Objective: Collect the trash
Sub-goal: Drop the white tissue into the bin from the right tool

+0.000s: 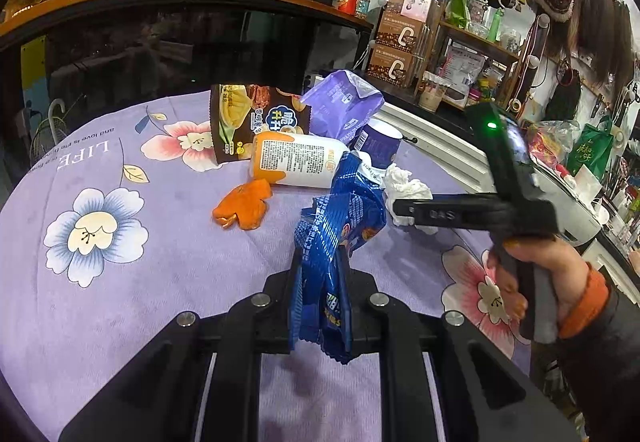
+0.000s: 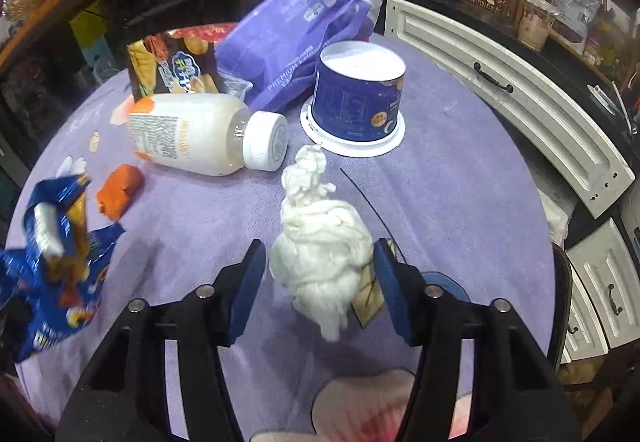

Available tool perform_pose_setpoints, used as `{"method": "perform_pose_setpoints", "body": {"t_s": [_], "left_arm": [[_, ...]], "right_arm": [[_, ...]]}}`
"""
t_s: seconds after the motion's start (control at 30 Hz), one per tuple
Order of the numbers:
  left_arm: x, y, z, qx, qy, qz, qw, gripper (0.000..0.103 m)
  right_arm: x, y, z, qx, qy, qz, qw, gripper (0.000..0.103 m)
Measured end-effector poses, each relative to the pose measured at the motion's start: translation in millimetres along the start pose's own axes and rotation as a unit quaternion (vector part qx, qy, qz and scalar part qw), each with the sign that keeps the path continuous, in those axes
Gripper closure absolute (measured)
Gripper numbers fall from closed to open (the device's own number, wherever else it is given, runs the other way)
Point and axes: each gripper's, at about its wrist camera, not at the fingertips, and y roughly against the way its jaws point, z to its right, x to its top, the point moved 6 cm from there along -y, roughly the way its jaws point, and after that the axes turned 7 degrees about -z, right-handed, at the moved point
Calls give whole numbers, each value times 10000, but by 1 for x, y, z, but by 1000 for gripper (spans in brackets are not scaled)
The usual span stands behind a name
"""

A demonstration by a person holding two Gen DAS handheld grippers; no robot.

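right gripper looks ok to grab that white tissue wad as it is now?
Probably yes. The crumpled tissue already sits between the right gripper's open fingers, with nothing blocking either side. The bottle and upturned cup lie beyond it, clear of the fingers.

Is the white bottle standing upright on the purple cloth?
No. In the right wrist view the white bottle lies on its side on the purple cloth, its white cap pointing toward the upside-down blue tub.
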Motion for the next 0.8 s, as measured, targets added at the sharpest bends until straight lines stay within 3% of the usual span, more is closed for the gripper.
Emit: {"method": "perform_pose_setpoints", "body": {"t_s": [0.13, 0.27, 0.5, 0.67, 0.8], "left_arm": [[-4, -1, -1, -30, 18, -21, 10000, 87], [-6, -1, -2, -40, 31, -31, 10000, 87], [-5, 1, 4, -105, -11, -27, 9999, 87], [-1, 4, 36, -333, -263, 68, 9991, 87], [6, 3, 81, -711, -556, 131, 9958, 88]], "right_arm": [[0, -11, -5, -23, 9, -87, 10000, 67], [0, -7, -10, -44, 26, 12, 10000, 75], [-12, 17, 0, 265, -229, 278, 9990, 76], [-32, 57, 21, 387, -340, 646, 9966, 76], [-62, 91, 63, 255, -589, 952, 9934, 76]]}}
